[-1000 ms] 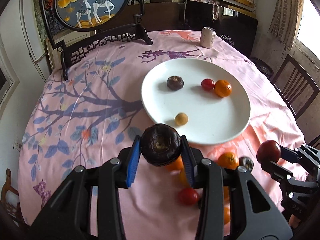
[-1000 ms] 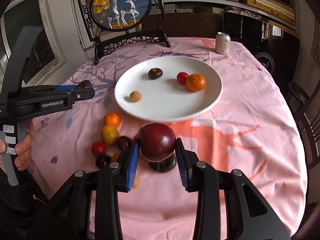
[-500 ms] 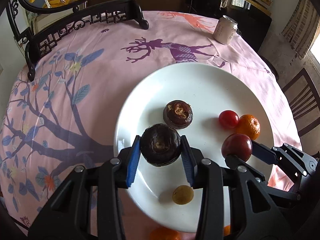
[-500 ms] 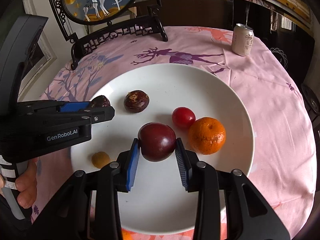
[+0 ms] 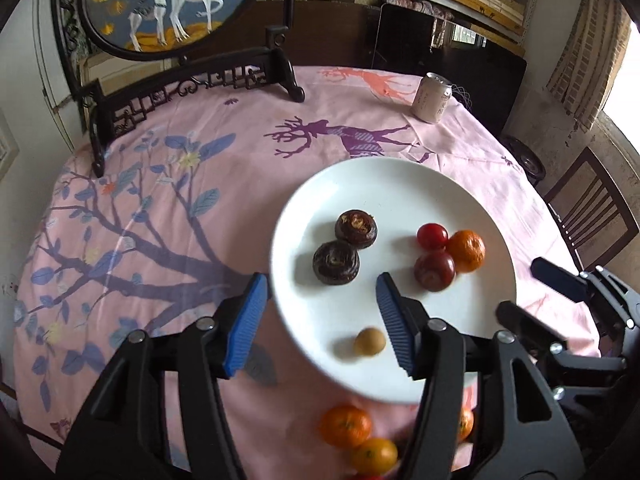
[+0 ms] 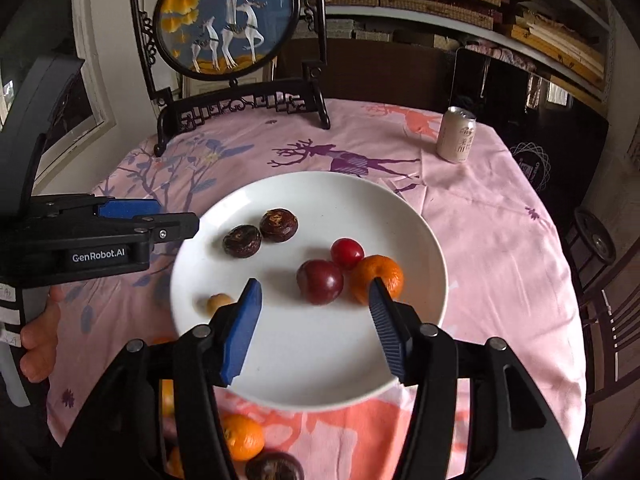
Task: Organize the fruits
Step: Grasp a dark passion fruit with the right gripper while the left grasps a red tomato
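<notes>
- The left gripper (image 5: 320, 316) stands wide open over the near-left part of the white plate (image 5: 384, 184), its blue-padded fingers (image 5: 245, 324) gripping nothing.
- Just ahead of its spread jaws a dark brown fruit (image 5: 335, 262) lies on the plate, apart from both pads and touching a second dark brown fruit (image 5: 356, 228) just beyond it.
- The right gripper (image 6: 314, 326) is also wide open and empty, hovering over the near side of the plate (image 6: 320, 376).
- Between and just ahead of its fingers a dark red plum (image 6: 320, 282) rests on the plate, free of both pads.
- The plum lies against a small red fruit (image 6: 347, 253) behind it and just beside an orange (image 6: 378, 278); the right pad overlaps the orange in the right wrist view, though whether it touches cannot be told.
- A small yellow-brown fruit (image 5: 370, 342) sits alone near the plate's near-left rim.
- Off the plate, on the pink tablecloth (image 5: 160, 200) at the near edge, lie several oranges (image 5: 346, 426), and another dark fruit (image 6: 274, 466) shows in the right wrist view.
- A drink can (image 6: 456, 134) stands upright at the far right of the table, well apart from the plate, and a round deer screen (image 6: 228, 20) on a black stand stands at the far left.
</notes>
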A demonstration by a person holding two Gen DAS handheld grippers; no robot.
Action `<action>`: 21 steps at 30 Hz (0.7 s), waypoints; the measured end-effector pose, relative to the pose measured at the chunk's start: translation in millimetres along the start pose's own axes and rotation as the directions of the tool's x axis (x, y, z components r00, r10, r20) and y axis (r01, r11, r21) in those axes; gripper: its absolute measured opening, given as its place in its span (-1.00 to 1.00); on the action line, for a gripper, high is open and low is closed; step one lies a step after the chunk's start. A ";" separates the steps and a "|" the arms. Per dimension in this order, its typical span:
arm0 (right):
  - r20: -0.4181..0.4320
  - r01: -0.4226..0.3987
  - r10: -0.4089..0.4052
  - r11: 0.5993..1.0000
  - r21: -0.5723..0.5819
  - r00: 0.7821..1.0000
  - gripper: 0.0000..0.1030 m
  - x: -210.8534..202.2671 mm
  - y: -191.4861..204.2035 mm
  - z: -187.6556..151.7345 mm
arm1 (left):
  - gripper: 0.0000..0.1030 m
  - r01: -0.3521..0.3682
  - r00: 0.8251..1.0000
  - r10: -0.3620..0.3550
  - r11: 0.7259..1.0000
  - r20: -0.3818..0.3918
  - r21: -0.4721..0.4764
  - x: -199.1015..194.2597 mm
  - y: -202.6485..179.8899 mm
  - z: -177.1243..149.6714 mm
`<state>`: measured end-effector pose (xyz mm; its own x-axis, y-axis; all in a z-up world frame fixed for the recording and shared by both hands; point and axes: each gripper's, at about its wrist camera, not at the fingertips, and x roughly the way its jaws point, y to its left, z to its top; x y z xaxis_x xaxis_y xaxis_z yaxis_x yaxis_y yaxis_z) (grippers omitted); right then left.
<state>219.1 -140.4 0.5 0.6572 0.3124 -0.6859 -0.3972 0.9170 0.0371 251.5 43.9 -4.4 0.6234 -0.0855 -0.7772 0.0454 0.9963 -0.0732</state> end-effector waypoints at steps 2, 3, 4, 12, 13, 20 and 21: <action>0.037 -0.007 0.007 1.000 -0.003 0.999 0.21 -30.9 6.8 -24.1 | 0.28 -0.027 0.999 0.027 1.000 0.044 0.007 -25.5 2.2 -28.2; 0.052 -0.002 0.002 1.000 -0.004 0.999 0.21 -43.4 10.3 -38.2 | 0.28 -0.034 0.998 0.033 0.999 0.058 0.008 -35.3 3.6 -43.9; 0.062 0.012 -0.012 1.000 -0.005 0.998 0.22 -53.4 13.8 -52.4 | 0.28 -0.036 0.997 0.035 0.999 0.068 0.006 -43.2 4.8 -60.8; 0.002 0.093 -0.093 0.996 0.011 0.996 0.22 -78.5 27.9 -116.2 | 0.29 -0.035 0.999 0.035 0.999 -0.017 -0.008 -45.6 15.4 -152.0; -0.002 0.096 -0.096 0.995 0.012 0.995 0.22 -78.3 28.5 -118.8 | 0.30 -0.043 0.999 0.043 0.999 -0.025 -0.001 -45.0 15.3 -158.3; -0.057 0.068 -0.065 0.997 0.037 0.996 0.22 -59.7 28.4 -128.1 | 0.30 -0.035 0.998 0.035 0.999 -0.045 -0.005 -46.9 16.7 -174.4; -0.071 0.063 -0.061 0.997 0.039 0.996 0.22 -54.7 27.9 -129.1 | 0.30 -0.033 0.999 0.033 0.999 -0.044 -0.003 -47.5 16.3 -174.7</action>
<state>89.3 -164.0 -54.7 0.6332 0.2381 -0.7364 -0.3295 0.9439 0.0218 86.2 62.4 -77.9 0.5898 -0.0532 -0.8058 0.0225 0.9985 -0.0494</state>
